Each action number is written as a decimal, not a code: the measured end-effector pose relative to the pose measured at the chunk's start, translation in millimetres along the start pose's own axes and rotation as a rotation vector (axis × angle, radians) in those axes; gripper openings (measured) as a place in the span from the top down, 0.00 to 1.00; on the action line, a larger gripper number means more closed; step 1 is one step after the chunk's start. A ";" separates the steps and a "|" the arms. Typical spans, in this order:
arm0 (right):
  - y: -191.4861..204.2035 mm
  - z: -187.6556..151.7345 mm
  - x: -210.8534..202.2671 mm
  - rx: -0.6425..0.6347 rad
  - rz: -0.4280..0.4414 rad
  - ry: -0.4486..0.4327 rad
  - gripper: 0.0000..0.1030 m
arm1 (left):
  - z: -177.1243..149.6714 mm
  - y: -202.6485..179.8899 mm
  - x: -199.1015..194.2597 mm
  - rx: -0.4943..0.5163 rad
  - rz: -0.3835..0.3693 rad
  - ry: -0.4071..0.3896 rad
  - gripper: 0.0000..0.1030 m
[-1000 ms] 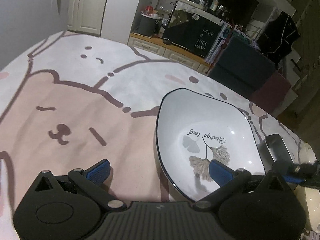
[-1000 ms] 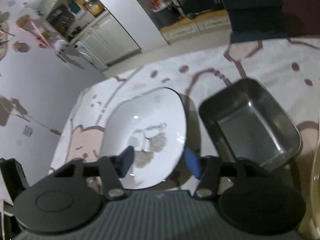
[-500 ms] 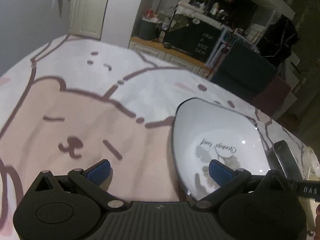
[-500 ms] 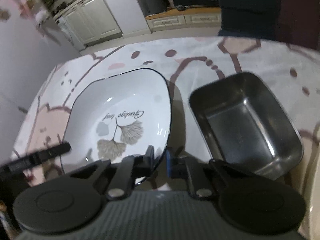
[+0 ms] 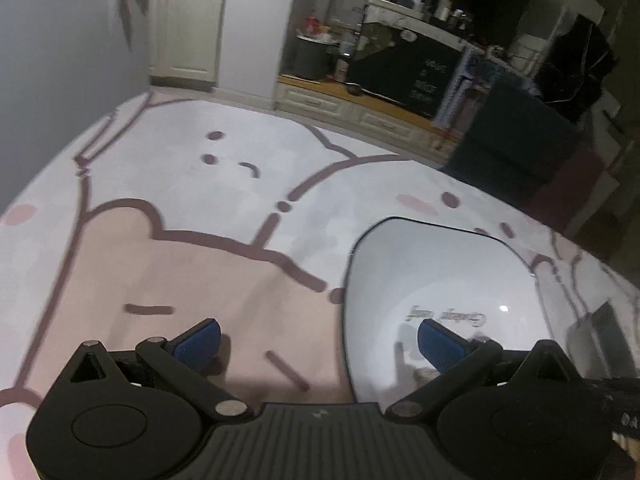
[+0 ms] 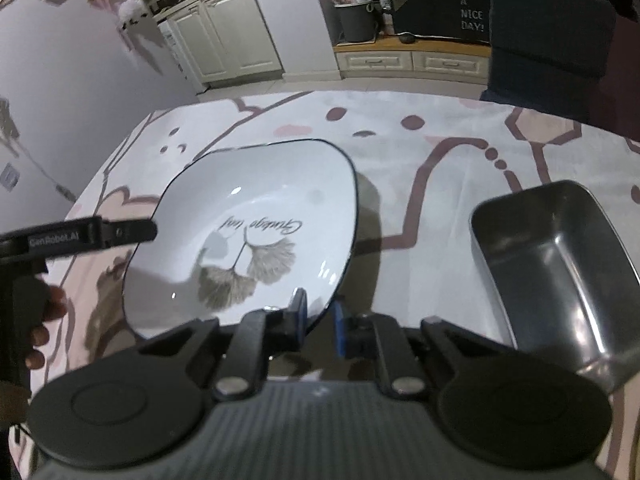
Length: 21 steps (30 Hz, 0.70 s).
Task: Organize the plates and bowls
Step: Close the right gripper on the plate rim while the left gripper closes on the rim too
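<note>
Right gripper (image 6: 318,322): jaws drawn in narrow, pinching the near rim of the white plate (image 6: 256,236); one blue pad sits inside the rim, the other outside it, low in the centre of the right wrist view. The jaws have just been closing, with the plate's edge between them.
White plate: rounded-square, dark-rimmed, a ginkgo leaf print and script lettering in its well; it fills the middle of the right wrist view and the lower right of the left wrist view (image 5: 436,280).
Left gripper (image 5: 318,342): spread wide and holding nothing. Its right blue finger (image 5: 440,346) hangs over the plate's well, the left finger over the cloth; whether either touches anything I cannot tell.
Left gripper, seen from the other side: a black finger reaches in from the left edge of the right wrist view to the plate's far-left rim (image 6: 120,234), with part of a hand (image 6: 38,320) below it.
Metal tray (image 6: 560,268): empty steel rectangle, right side of the right wrist view, just beside the plate and apart from it.
Tablecloth (image 5: 200,272): pink and white cartoon bears with brown outlines, under everything.
Background: white cabinets upper left, a dark board reading "HAVE A NICE DAY!" (image 6: 472,8) upper right.
</note>
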State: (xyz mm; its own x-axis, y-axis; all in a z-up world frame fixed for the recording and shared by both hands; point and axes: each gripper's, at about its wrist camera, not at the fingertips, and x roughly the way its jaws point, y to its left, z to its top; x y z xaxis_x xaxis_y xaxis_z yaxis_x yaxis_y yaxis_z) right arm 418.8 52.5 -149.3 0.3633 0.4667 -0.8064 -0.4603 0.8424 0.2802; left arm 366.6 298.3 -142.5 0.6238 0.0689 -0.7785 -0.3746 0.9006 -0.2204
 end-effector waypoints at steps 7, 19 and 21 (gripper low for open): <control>-21.0 25.0 15.6 0.106 0.022 -0.015 0.84 | -4.2 14.1 15.4 -0.155 -0.217 0.036 0.00; -33.4 65.2 49.8 0.154 0.035 -0.027 0.88 | -1.2 20.6 17.7 -0.144 -0.303 0.059 0.57; -30.0 64.6 52.8 0.132 0.025 -0.026 0.89 | -1.1 21.9 18.9 -0.146 -0.294 0.064 0.65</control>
State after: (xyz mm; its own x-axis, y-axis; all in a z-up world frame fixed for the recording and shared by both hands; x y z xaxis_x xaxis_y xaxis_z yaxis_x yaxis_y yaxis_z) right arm 504.1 69.3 -166.6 0.3745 0.4937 -0.7848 -0.3594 0.8576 0.3680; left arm 369.5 318.9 -162.7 0.6773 -0.2157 -0.7034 -0.2822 0.8068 -0.5191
